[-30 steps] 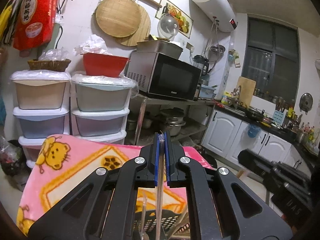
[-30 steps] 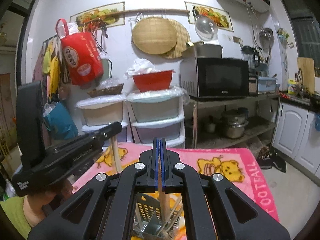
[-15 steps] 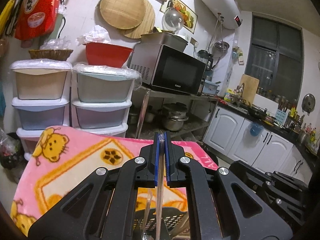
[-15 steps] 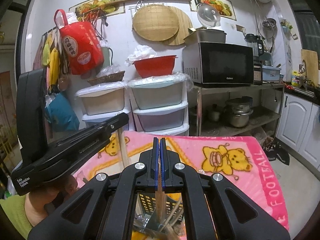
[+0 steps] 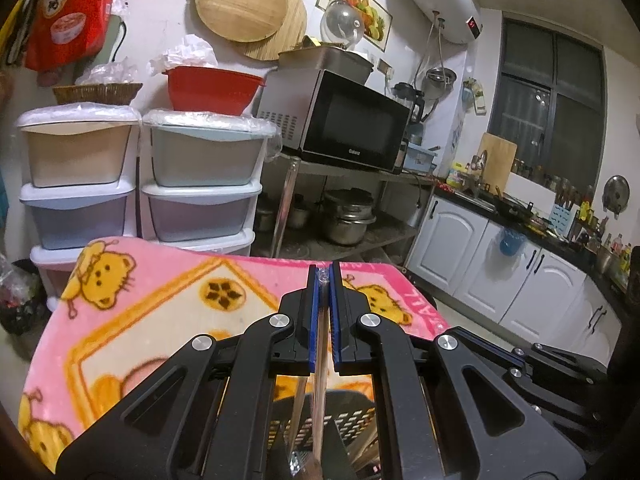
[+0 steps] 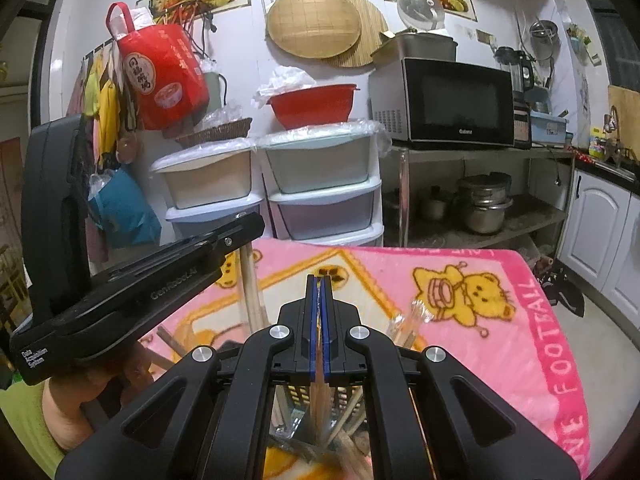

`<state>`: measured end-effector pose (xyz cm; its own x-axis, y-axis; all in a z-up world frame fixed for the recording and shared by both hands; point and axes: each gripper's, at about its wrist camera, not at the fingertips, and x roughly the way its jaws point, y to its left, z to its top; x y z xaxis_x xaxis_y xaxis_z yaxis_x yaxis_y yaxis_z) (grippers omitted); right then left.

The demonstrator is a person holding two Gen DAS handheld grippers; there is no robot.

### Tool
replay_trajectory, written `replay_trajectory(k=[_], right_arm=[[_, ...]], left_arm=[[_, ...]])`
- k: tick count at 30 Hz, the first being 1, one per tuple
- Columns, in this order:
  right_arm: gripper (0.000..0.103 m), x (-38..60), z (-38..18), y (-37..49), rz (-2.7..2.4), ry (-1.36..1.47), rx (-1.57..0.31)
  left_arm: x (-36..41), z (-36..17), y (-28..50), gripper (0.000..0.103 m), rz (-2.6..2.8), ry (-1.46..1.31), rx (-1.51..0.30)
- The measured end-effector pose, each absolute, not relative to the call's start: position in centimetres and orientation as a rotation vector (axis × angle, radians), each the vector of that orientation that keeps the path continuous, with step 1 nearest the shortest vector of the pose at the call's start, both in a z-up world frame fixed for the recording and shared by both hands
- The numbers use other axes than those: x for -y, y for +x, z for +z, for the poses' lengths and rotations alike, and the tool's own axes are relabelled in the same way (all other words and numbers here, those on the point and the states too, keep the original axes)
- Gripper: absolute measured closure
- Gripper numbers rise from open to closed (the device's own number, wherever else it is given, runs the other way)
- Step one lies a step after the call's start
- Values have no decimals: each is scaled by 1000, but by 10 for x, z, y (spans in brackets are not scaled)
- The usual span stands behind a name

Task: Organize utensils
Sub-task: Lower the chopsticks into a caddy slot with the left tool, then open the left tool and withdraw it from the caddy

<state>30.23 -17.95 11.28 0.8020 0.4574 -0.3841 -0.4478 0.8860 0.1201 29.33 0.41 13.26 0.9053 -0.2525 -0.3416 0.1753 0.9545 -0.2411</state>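
Currently both the left gripper (image 5: 323, 276) and right gripper (image 6: 319, 280) pinch wrapped chopsticks (image 5: 319, 380) upright above the slotted utensil basket (image 6: 344, 394); either could snag the rim and tip it.

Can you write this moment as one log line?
left gripper: shut on thin wooden chopstick | right gripper: shut on another chopstick | both over black slotted holder

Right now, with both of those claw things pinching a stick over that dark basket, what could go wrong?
1. The left gripper pinches its chopstick near the top end only; it might swing or slip out.
2. The utensil basket already holds several sticks; the right gripper, lowering its chopstick, may jam against them.
3. The two grippers work close together and could bump.
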Motion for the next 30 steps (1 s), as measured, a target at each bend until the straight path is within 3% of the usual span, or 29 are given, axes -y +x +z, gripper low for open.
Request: replay_trajectory(k=[30], right_arm=[[100, 189, 93, 298, 443, 6, -482]], left_arm=[[-5, 105, 282, 100, -253, -194, -374]])
